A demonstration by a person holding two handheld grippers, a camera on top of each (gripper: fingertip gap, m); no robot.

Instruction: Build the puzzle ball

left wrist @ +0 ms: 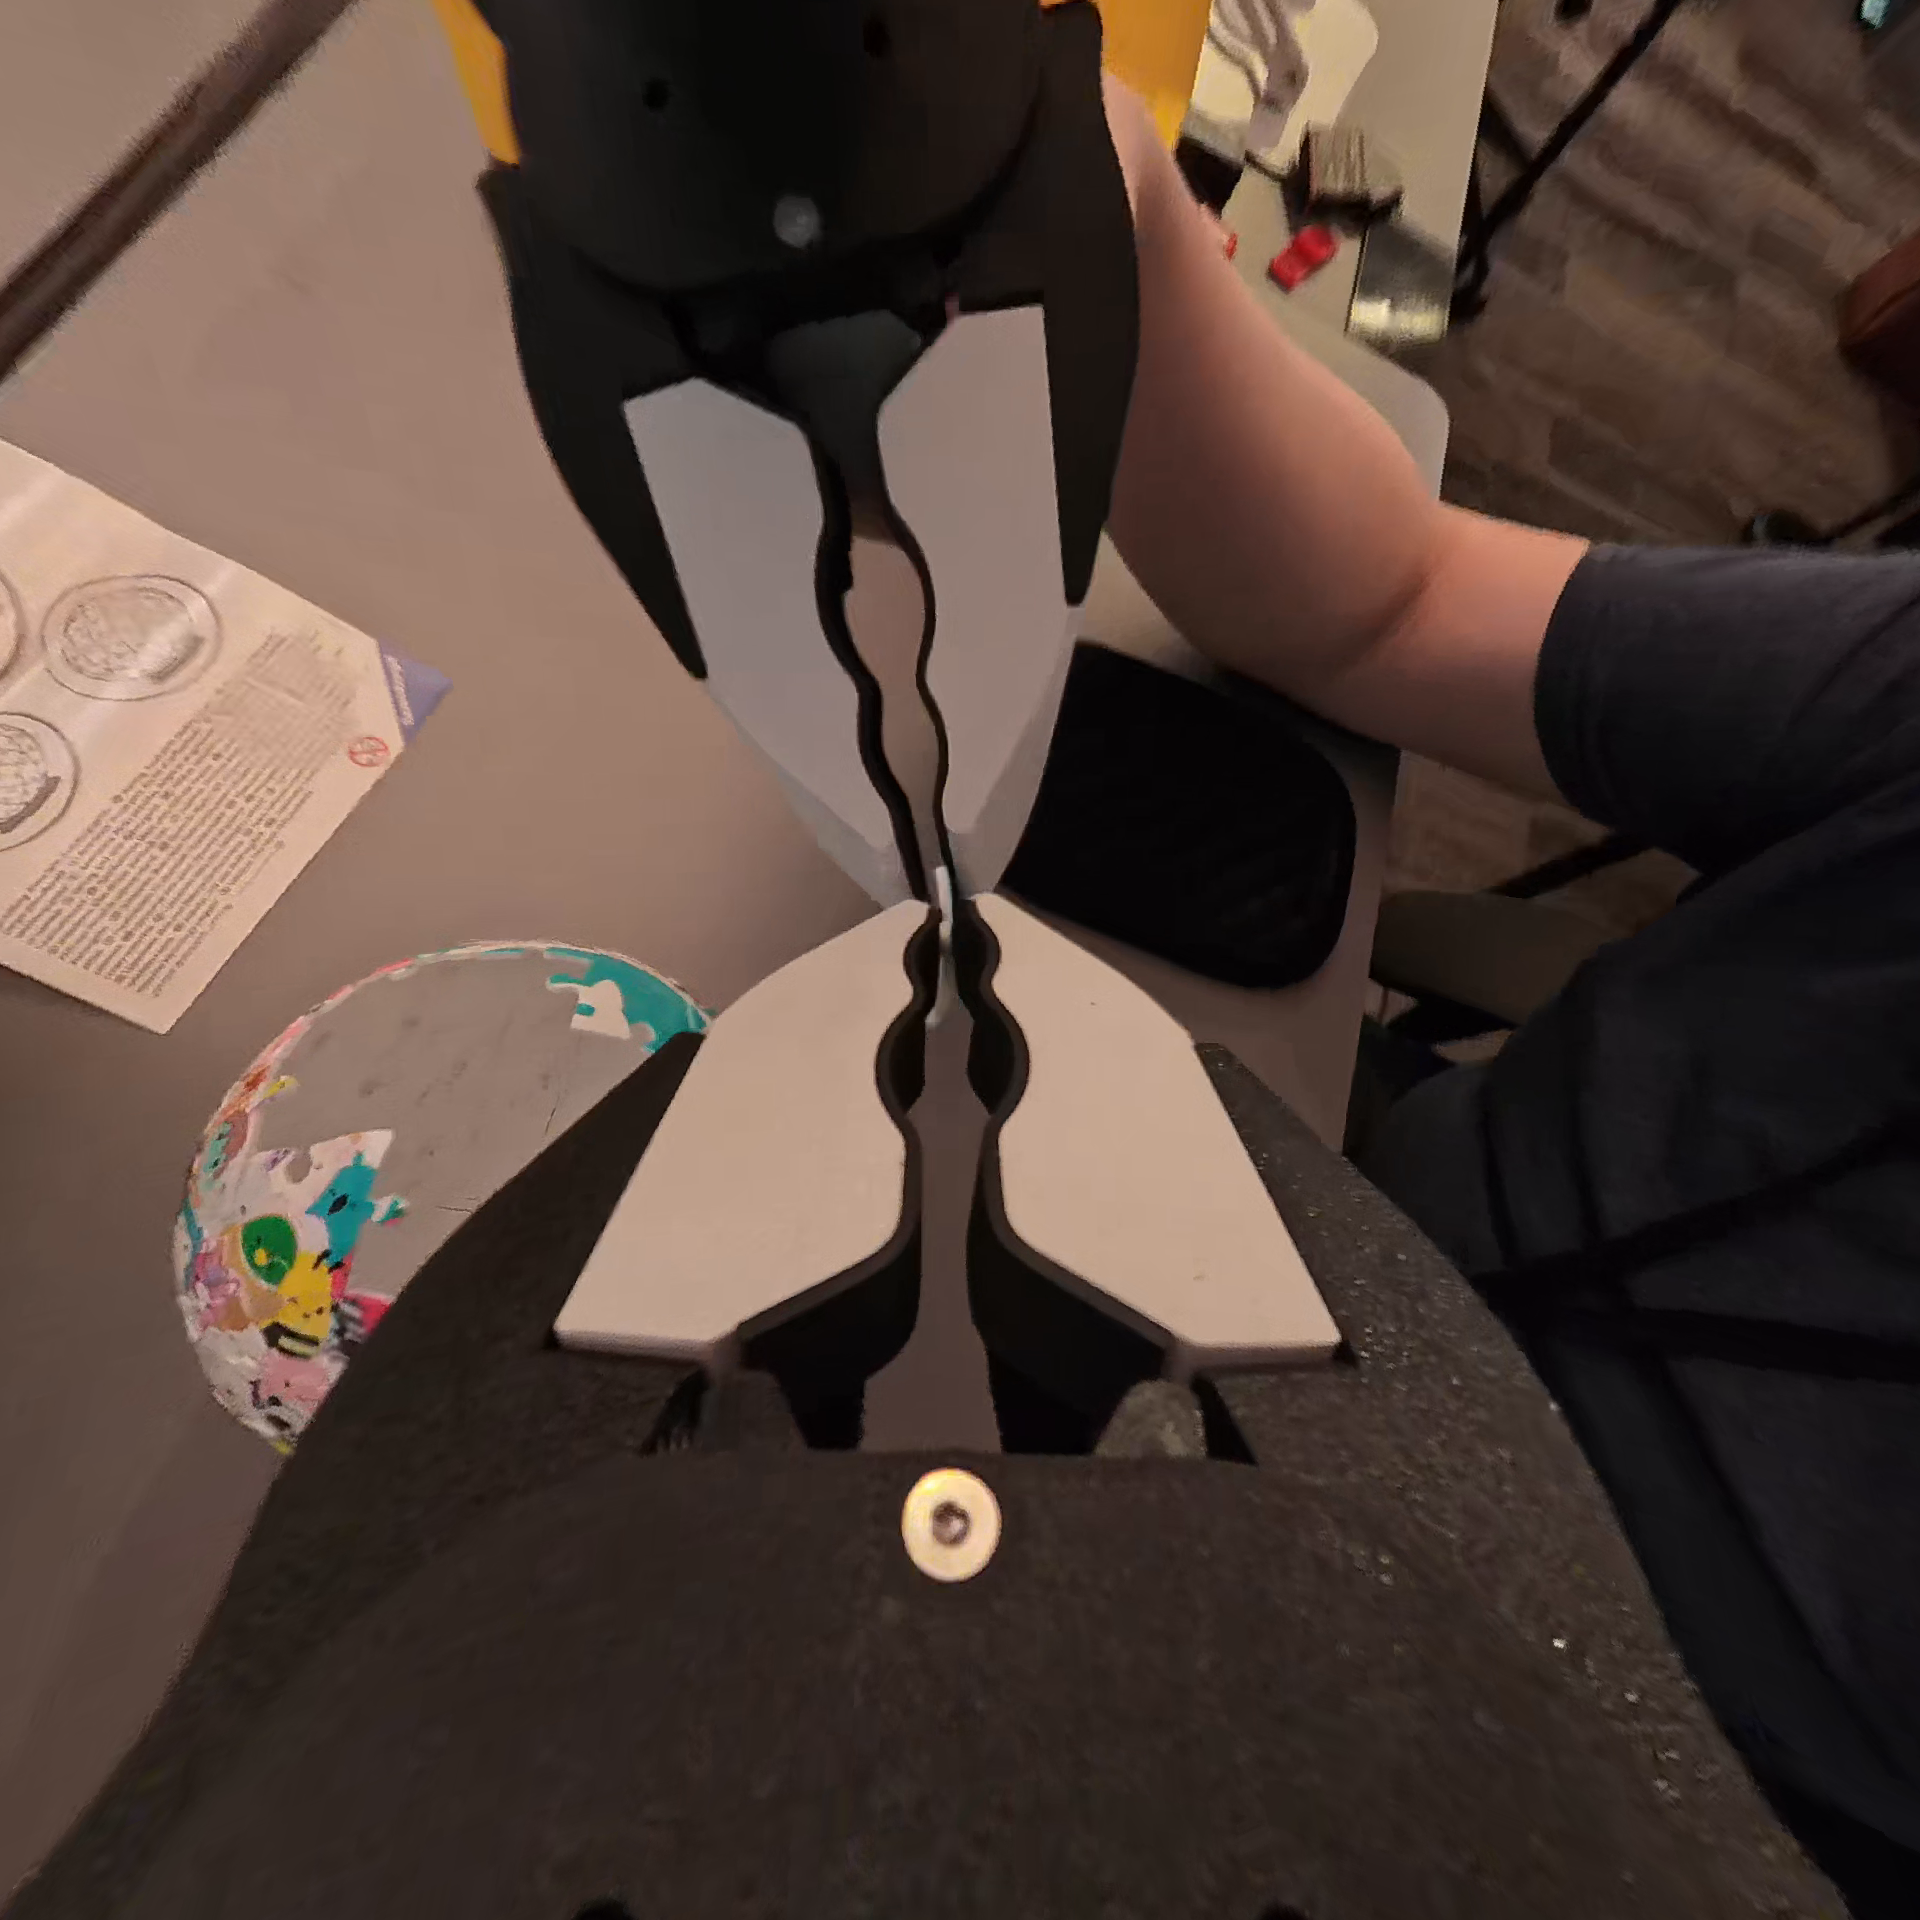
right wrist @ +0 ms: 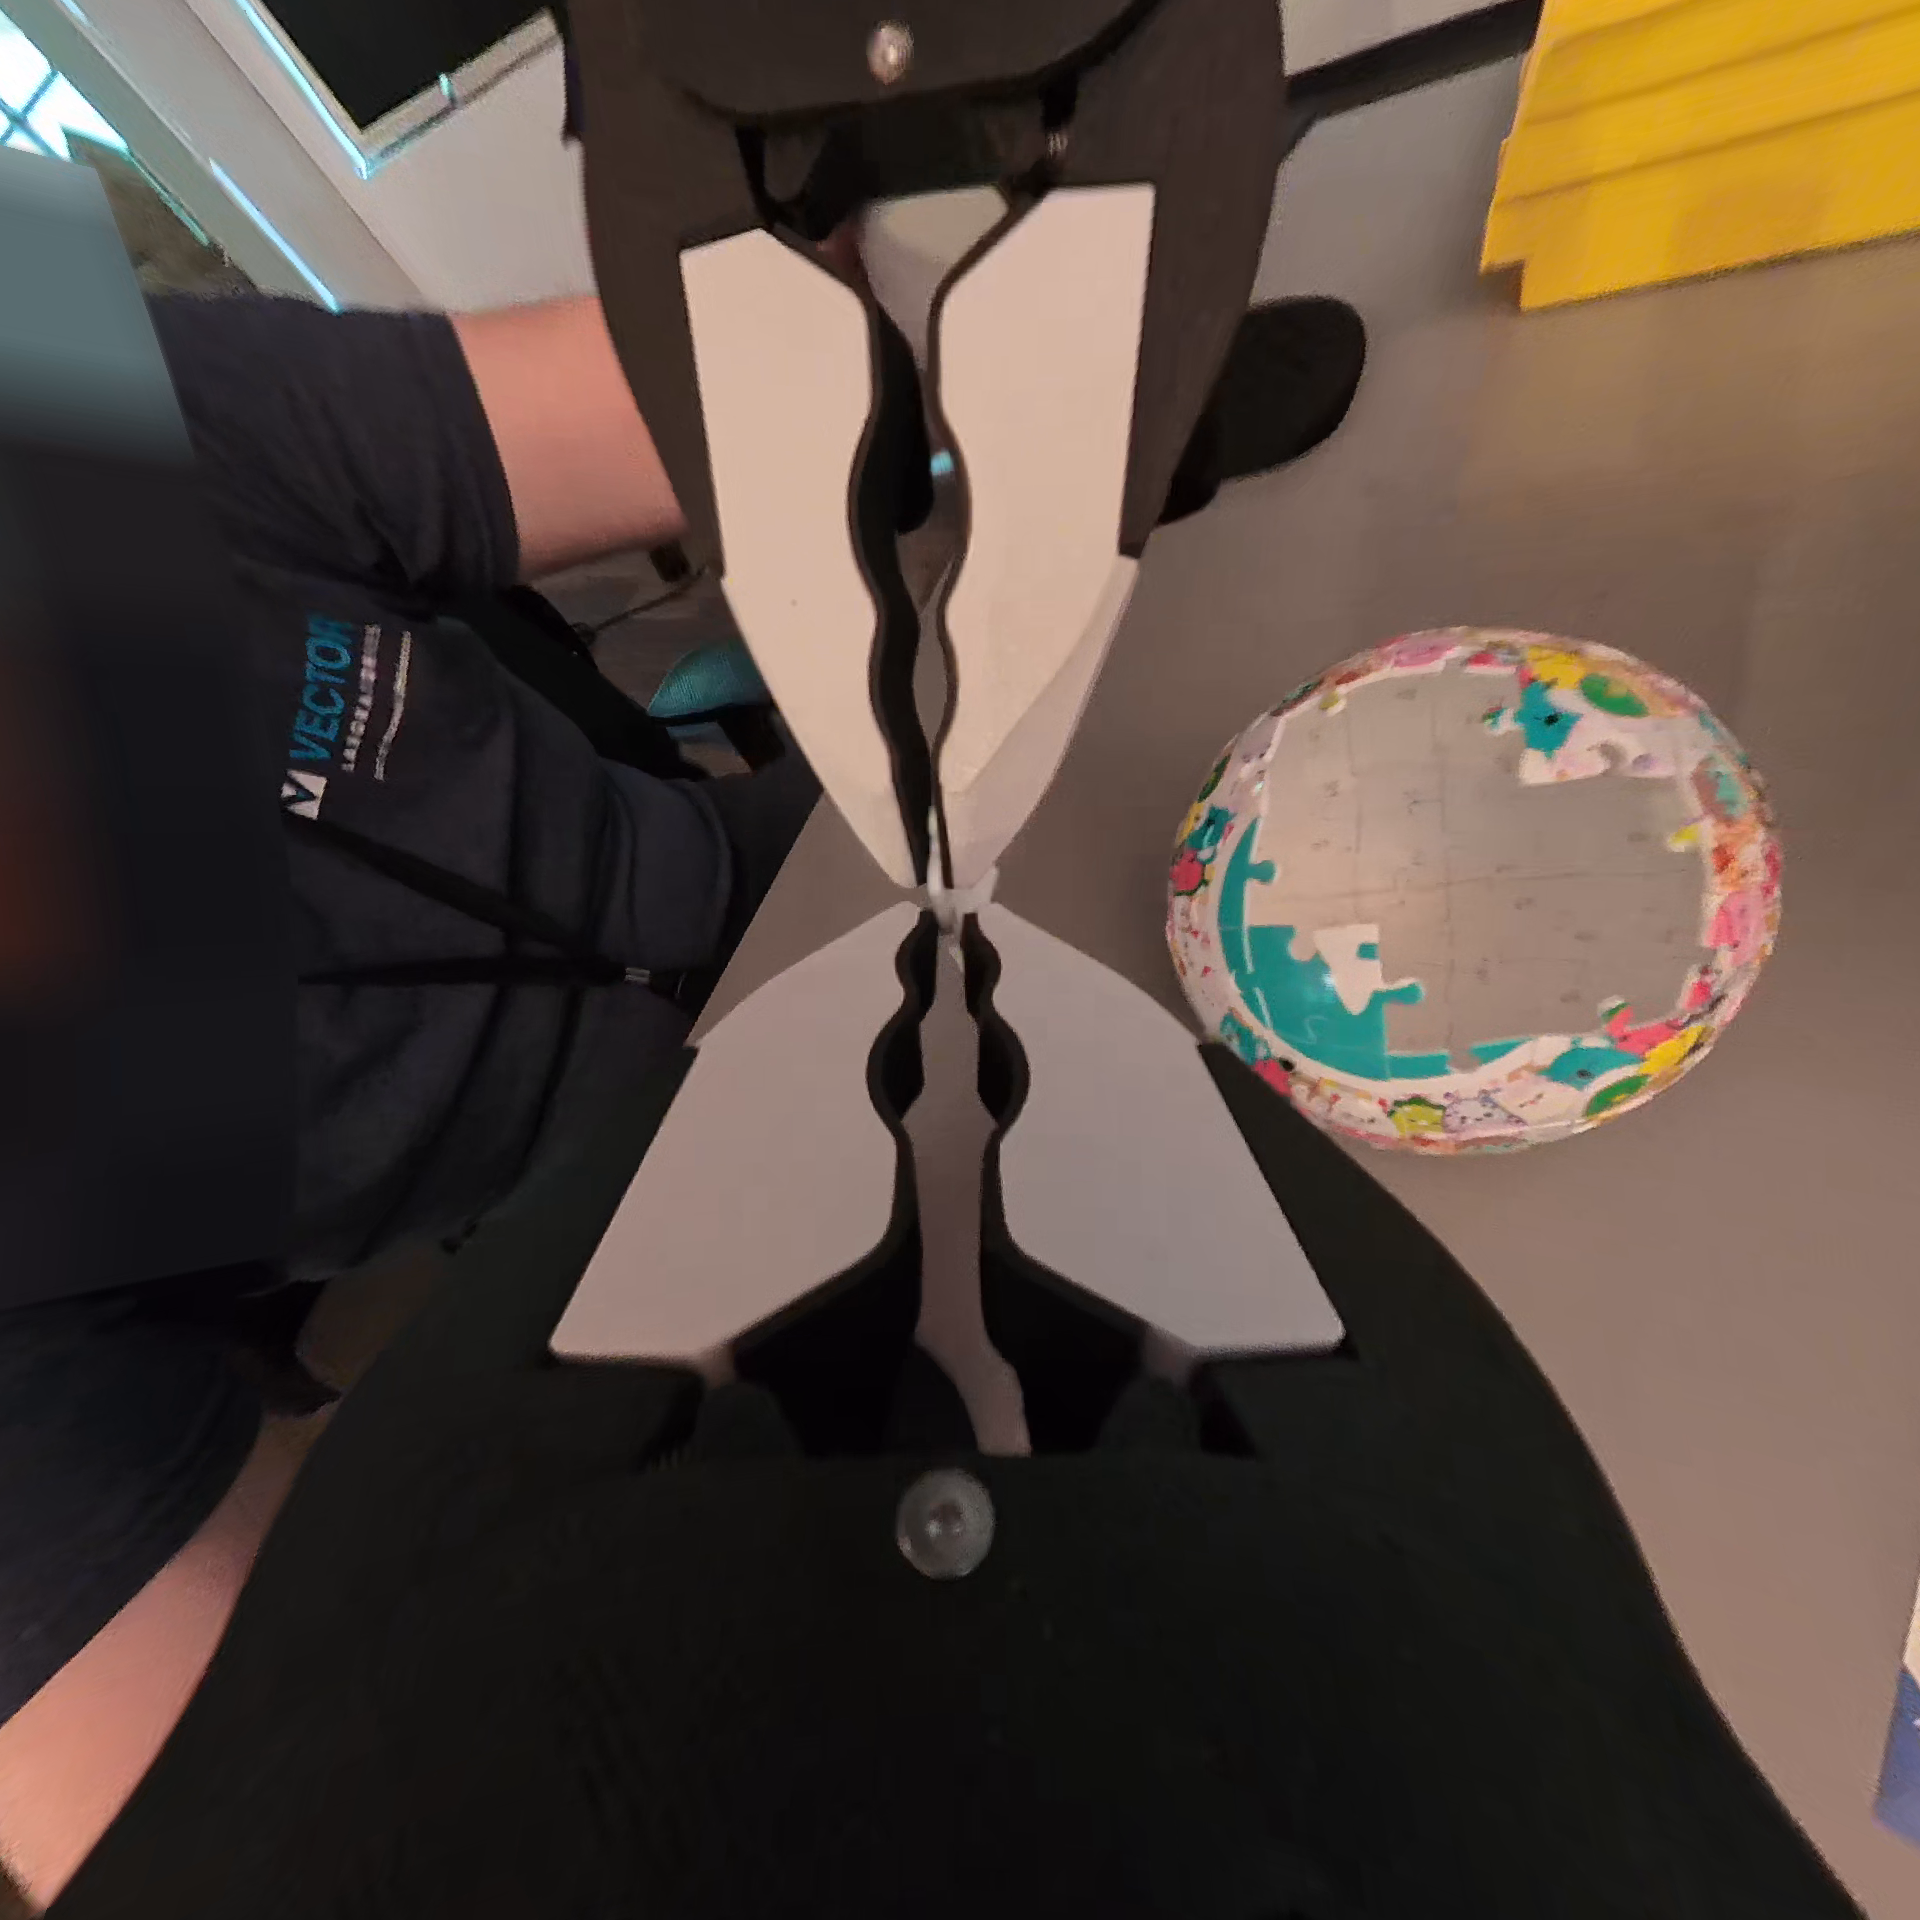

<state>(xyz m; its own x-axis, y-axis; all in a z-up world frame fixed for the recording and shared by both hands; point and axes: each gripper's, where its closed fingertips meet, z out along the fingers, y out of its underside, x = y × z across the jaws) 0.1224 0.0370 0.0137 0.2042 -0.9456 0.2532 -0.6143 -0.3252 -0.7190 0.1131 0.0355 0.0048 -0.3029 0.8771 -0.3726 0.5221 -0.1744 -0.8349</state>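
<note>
Both my claws meet tip to tip: left claw and right claw each pinch one small white piece. Farther off, at 3 o'clock, sits the half-built ball on the table.

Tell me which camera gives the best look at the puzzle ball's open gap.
The right wrist view: the puzzle ball lies whole on the table, its unfinished opening facing the camera. In the left wrist view the left gripper hides part of the ball.
</note>
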